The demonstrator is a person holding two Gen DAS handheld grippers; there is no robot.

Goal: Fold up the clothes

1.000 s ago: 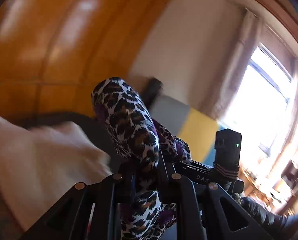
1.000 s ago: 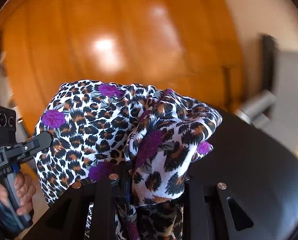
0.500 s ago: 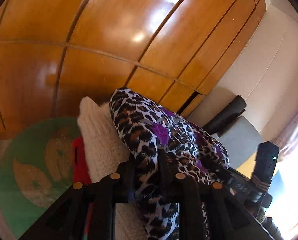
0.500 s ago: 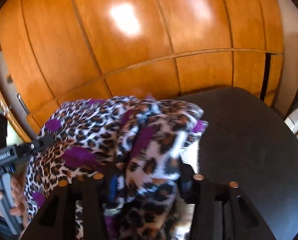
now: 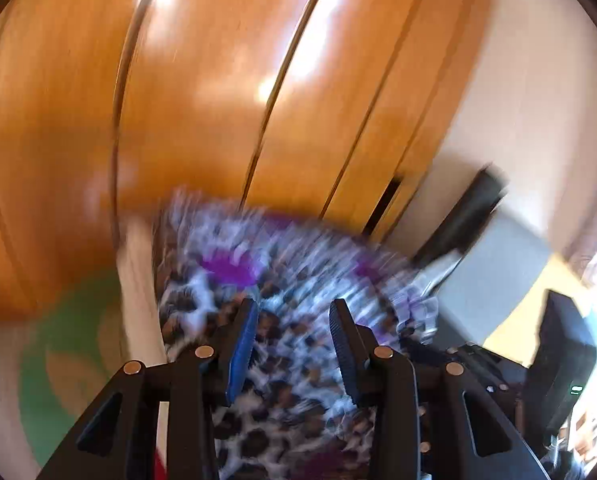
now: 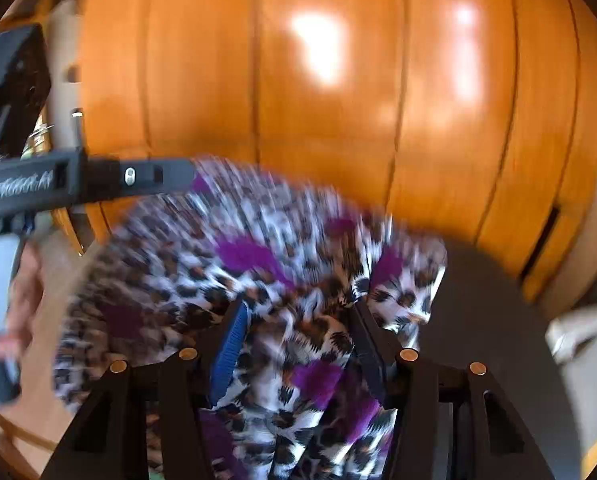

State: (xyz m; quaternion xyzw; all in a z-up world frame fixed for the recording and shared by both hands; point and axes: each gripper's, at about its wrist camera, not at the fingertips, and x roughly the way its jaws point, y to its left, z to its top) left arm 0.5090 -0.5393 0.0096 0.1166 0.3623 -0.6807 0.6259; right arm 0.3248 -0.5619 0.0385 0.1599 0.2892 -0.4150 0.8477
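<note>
2 fisheye cams, 1 per gripper, each looking fwd along its fingers and tilting downward. Left wrist cam is sitting close over the leopard-print garment (image 5: 298, 320), facing the orange wood wardrobe (image 5: 202, 112); right gripper body is showing at its right edge. Right wrist cam is also hanging close above the same garment (image 6: 266, 280), facing the same wardrobe (image 6: 338, 120); left gripper body is crossing its left side. Both views blurred.
</note>
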